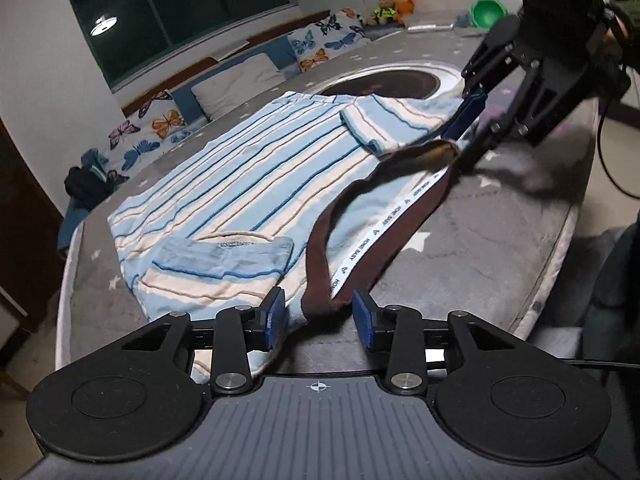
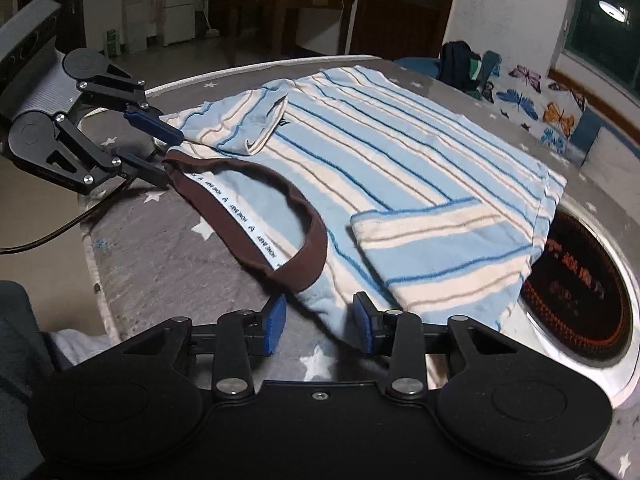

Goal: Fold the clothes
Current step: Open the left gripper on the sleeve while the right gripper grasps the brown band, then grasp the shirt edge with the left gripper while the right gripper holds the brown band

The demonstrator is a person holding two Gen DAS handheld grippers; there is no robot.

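One grey star-printed mattress holds a striped blue shirt, both sleeves folded in. My left claw and right claw gape open, each straddling a shoulder beside the brown collar.

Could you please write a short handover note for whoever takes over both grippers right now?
Left gripper: open, straddling the shoulder at the brown-ribbed neckline.
Right gripper: open, at the other shoulder edge.
The light-blue and cream striped T-shirt lies flat on the grey star-print table cover, collar nearest the grippers.
Done: both short sleeves are folded inward.
Left: probably close on both shoulders and fold the shirt towards its hem.
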